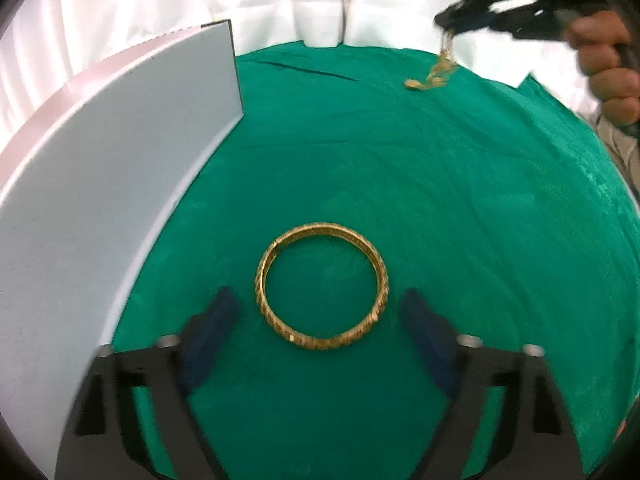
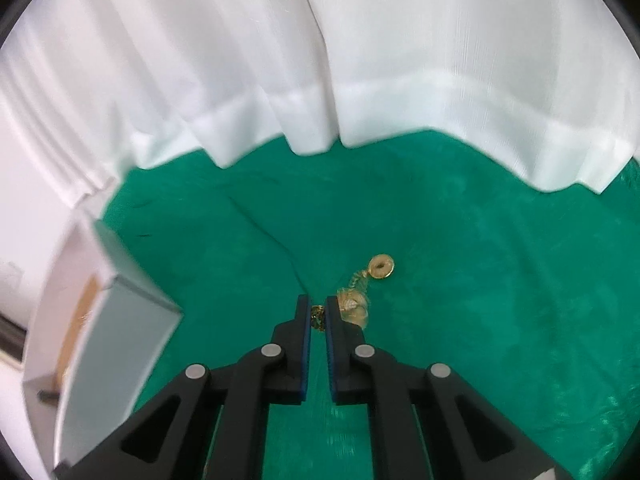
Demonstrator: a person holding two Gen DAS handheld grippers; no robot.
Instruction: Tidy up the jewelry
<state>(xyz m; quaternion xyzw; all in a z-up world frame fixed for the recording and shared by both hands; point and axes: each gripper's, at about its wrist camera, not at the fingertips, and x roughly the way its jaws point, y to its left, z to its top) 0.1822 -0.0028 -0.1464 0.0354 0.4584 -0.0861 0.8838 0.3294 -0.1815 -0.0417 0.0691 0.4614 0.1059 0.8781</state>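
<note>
A gold bangle point(image 1: 320, 344) lies flat on the green cloth point(image 1: 460, 200) in the left wrist view. My left gripper point(image 1: 318, 294) is open, one blue pad on each side of the bangle, neither touching it. My right gripper point(image 2: 318, 308) is shut on a thin gold chain point(image 2: 354, 304). The rest of the chain trails to the right and ends in a round gold disc point(image 2: 382, 267) on the cloth. From the left wrist view the right gripper point(image 1: 444, 20) is at the far right, with the chain point(image 1: 442, 60) hanging from it and its low end point(image 1: 412, 84) on the cloth.
A pale grey box point(image 1: 120, 160) stands at the left of the cloth, its open side towards the box point(image 2: 120, 340) corner in the right wrist view. A white curtain point(image 2: 320, 60) hangs along the back edge. A person's hand point(image 1: 612, 72) grips the right handle.
</note>
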